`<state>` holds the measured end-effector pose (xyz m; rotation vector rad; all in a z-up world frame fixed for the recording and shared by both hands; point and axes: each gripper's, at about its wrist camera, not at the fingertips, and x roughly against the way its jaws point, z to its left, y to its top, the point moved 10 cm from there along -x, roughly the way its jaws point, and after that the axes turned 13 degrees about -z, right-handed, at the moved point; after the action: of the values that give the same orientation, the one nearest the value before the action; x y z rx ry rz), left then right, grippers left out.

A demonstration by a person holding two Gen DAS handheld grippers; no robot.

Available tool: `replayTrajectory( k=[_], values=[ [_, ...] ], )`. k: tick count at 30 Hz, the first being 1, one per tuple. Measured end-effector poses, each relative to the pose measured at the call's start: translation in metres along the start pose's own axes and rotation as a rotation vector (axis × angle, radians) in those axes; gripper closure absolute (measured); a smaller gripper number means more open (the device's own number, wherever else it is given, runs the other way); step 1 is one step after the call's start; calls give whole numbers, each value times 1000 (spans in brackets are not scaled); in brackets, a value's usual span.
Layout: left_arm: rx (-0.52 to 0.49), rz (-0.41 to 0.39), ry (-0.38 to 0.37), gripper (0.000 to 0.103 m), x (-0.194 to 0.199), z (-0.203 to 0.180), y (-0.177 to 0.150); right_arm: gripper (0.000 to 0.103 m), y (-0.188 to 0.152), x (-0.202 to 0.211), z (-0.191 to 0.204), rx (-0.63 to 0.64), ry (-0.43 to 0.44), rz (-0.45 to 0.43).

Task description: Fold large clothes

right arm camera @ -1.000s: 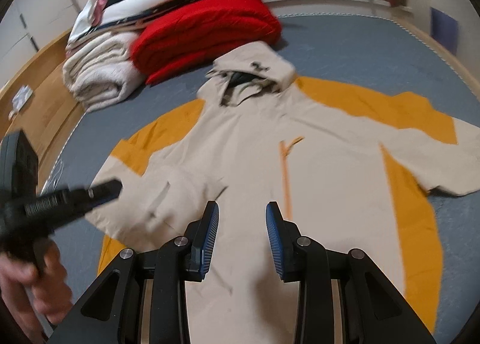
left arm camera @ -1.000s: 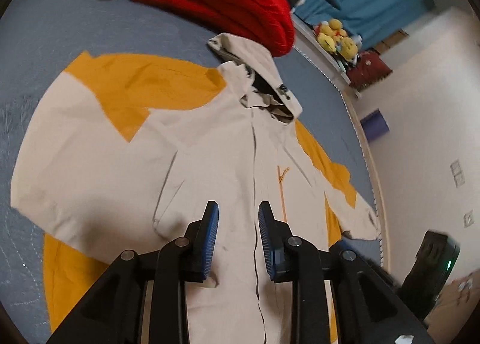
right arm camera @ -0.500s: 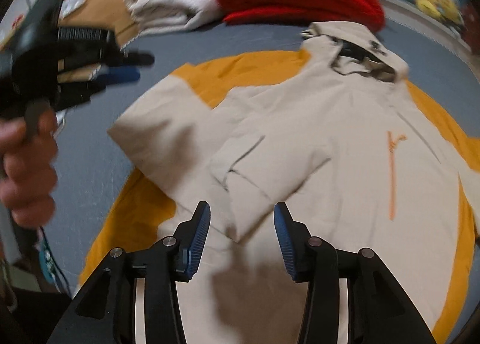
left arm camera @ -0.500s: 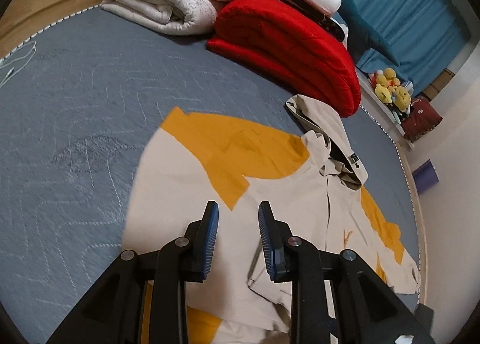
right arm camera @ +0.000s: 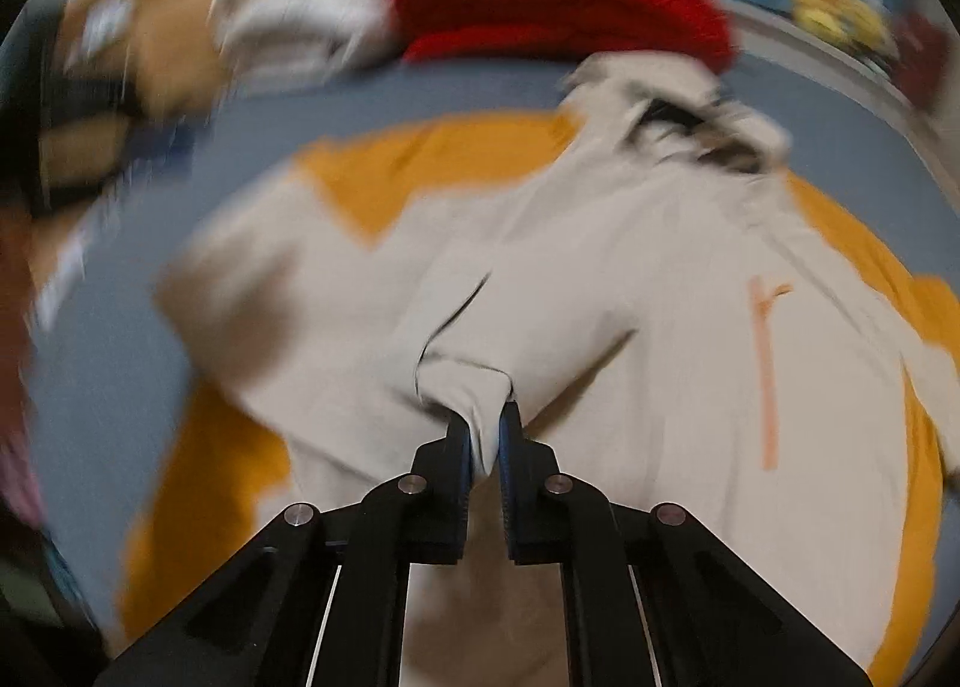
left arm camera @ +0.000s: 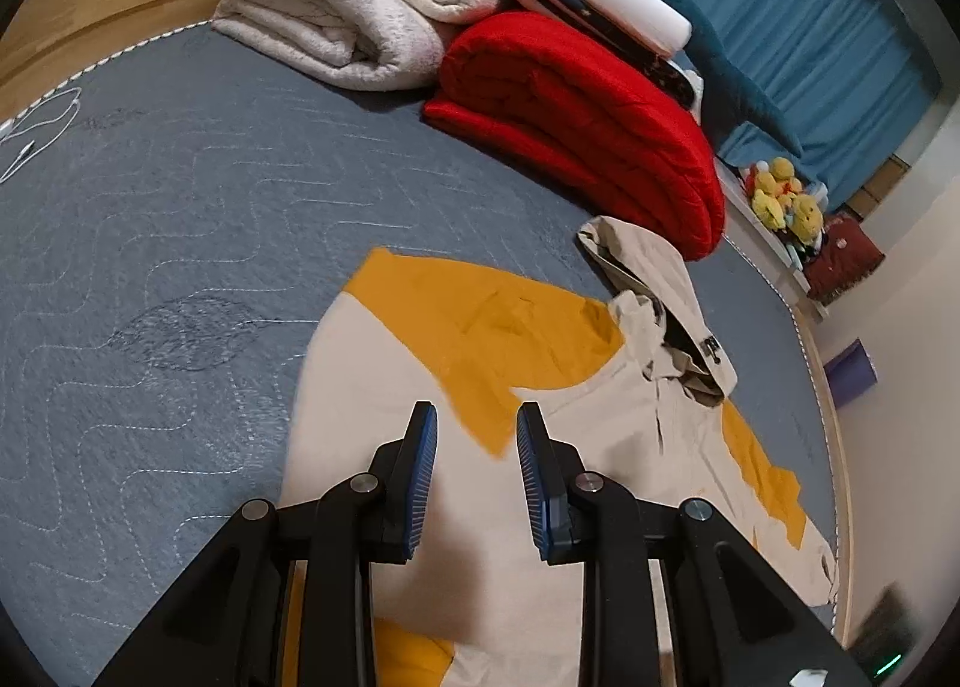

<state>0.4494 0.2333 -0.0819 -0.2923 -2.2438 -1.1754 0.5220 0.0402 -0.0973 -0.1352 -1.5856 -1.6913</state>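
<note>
Now R tool (right arm camera: 485, 429) closing on a jacket (right arm camera: 630, 327) fold, centre frame — was apart, empty. L tool (left arm camera: 477, 477) apart, empty — fold starting.

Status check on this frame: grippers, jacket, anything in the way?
Right gripper closing, jacket fold pinched. Left gripper open over sleeve. Nothing in the way.

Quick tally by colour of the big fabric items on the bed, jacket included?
Beige and orange jacket: 1
Red folded quilt: 1
Cream folded blanket: 1
Total: 3
</note>
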Motion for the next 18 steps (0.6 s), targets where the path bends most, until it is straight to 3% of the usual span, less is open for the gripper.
replayTrajectory(
  k=[3,5,8,11,13,15,17,18],
  values=[
    [-37,13,-15,78,-2,-9,-7,94,37,31,-50,-85,-89,-143],
    [-50,22,-26,78,-4,-14,-11,94,42,43,-89,-150,-152,-182],
    [-61,64,-50,78,-12,-21,-21,92,21,36,-154,-251,-275,-107],
    [-70,116,-45,78,-21,-24,-37,87,-18,26,-214,-481,-355,11],
    [-67,145,-53,79,-25,-24,-45,84,-34,27,-239,-592,-383,34],
    [-68,164,-53,79,-28,-24,-51,76,-41,23,-249,-643,-374,61],
    [-75,170,-45,78,-29,-23,-54,60,-43,16,-252,-658,-329,81],
    [-79,170,-43,79,-29,-23,-55,60,-41,13,-249,-650,-306,89]
  ],
)
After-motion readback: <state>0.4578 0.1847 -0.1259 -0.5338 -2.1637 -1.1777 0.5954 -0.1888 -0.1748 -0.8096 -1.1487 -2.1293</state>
